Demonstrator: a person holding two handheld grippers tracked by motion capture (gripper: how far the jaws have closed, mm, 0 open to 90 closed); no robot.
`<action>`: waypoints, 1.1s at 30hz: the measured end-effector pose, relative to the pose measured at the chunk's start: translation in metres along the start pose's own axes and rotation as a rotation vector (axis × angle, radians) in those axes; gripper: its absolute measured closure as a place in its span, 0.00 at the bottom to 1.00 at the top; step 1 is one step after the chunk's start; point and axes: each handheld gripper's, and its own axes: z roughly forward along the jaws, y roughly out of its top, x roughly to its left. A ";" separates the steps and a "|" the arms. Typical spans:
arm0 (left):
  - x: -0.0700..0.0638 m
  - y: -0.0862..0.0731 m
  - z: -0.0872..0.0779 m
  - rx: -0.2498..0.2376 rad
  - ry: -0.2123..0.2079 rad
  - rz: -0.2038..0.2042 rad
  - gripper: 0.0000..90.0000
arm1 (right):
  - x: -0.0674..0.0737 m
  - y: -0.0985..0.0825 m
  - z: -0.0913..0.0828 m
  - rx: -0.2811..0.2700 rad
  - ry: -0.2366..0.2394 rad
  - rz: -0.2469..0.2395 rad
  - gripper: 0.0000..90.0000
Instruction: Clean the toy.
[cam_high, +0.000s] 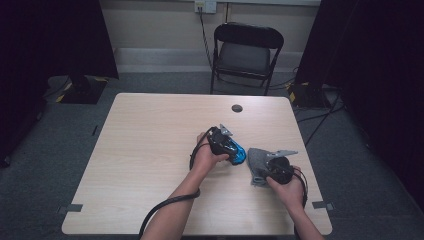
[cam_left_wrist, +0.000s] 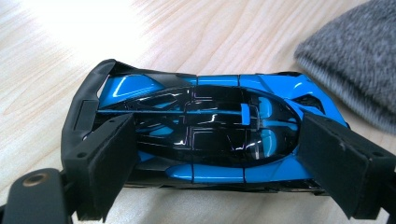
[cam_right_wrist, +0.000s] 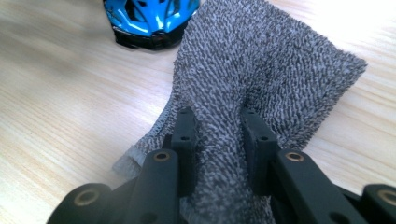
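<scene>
Left gripper: its jaws were clamped on the toy car, one pad at each end.
Toy car: shiny blue and black, smooth, on the wooden table.
Cloth: grey, fuzzy, just right of the car.
Right gripper: pinched tight on the cloth.
High view: a chair behind the table.

Both forearms come in from the near edge of the table and angle toward its right half. The left gripper sits low with its jaws set wide, both pads pressed against what lies between them. The right gripper is pinched nearly closed, its fingertips pointing forward and down.
</scene>
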 end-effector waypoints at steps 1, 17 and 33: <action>0.000 0.000 0.000 0.001 0.000 0.000 0.13 | 0.001 0.001 0.001 0.003 -0.005 -0.009 0.79; -0.001 0.000 0.000 0.000 0.001 -0.002 0.13 | 0.025 0.002 0.002 0.029 0.116 -0.063 0.78; 0.000 0.000 0.000 0.004 0.000 0.000 0.14 | 0.048 0.004 0.006 0.021 0.205 -0.124 0.78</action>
